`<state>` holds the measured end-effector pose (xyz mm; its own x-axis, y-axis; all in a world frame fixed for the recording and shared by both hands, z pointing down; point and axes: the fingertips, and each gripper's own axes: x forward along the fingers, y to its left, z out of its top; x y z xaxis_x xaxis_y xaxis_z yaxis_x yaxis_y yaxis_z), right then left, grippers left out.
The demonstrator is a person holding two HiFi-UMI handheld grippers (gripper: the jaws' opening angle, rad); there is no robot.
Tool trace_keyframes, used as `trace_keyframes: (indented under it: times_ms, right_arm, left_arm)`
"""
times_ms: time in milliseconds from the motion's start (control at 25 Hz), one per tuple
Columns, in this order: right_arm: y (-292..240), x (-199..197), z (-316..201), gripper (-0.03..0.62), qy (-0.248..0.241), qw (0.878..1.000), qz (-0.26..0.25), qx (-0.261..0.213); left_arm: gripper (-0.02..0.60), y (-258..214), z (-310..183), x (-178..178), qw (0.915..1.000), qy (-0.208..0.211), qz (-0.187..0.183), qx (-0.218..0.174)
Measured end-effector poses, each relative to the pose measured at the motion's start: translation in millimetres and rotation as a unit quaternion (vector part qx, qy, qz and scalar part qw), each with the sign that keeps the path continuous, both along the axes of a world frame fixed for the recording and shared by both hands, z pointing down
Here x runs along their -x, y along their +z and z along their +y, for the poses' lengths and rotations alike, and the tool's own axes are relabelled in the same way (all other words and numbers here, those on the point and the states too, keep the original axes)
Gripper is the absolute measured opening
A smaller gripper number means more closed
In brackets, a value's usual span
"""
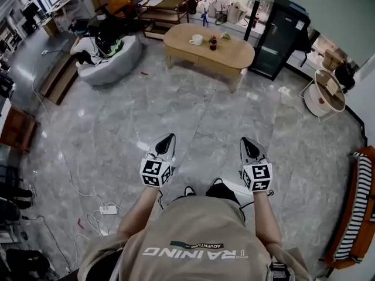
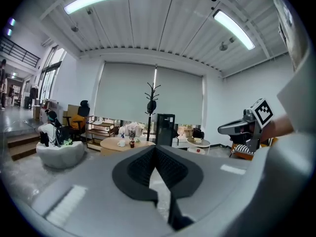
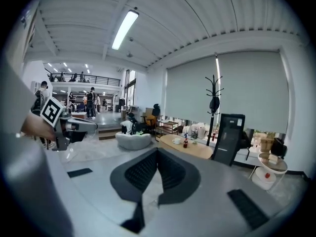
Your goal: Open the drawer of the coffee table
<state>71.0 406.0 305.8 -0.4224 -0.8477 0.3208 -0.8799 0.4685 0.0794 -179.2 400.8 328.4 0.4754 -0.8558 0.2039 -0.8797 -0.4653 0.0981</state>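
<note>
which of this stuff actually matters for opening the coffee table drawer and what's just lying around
For the job: coffee table; left gripper and right gripper, both shut and empty.

Just lying about: cup and bottle on the table; beanbag; black cabinet; power strip on the floor.

Low wooden desk [image 1: 234, 54] on grey marbled floor [image 1: 193, 122]; on top, toward its left end, white cup [image 1: 196, 40] and dark bottle [image 1: 212, 42] (just beside each other).

floor [image 1: 222, 122] to coffee table [image 1: 234, 50]: open | beanbag [image 1: 114, 69] left | black cabinet [image 1: 280, 40] right
</note>
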Motion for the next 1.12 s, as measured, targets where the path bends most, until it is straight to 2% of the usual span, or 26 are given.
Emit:
trace_keyframes:
  times_ms: [120, 280, 480, 680, 840, 1120]
  right_arm:
    - [6.3, -9.8, -6.0, 0.005, -0.003, 1.0, -0.002, 0.008]
    - [8.3, -30.3, -29.4, 0.005, 0.013, 1.0, -0.028, 0.002]
    - [17.5, -55.3, -52.6, 0.005, 0.008, 0.999, -0.043, 0.007]
    - [35.7, -82.1, -72.0, 0.005, 0.005, 1.0, -0.02, 0.005]
    - [49.4, -98.0, -89.6, 0.005, -0.016, 1.0, 0.008, 0.01]
    - [75.8, -104.7, -111.5, 0.005, -0.04, 0.998, -0.032, 0.038]
  left_arm:
    - [-0.01, 7.8, -2.2, -5.5, 0.9999, -0.002, -0.002, 0.011]
    - [-0.01, 11.4, -12.6, -27.1, 0.9997, 0.003, -0.009, 0.023]
    - [-0.009, 12.3, -32.4, -56.1, 0.9994, 0.005, -0.018, 0.029]
    - [-0.009, 24.4, -60.0, -81.3, 0.9982, 0.011, -0.041, 0.042]
    - [-0.009, 25.2, -83.1, -107.4, 0.9982, 0.006, -0.031, 0.051]
    - [-0.009, 25.8, -108.5, -142.3, 0.9973, 0.017, -0.043, 0.058]
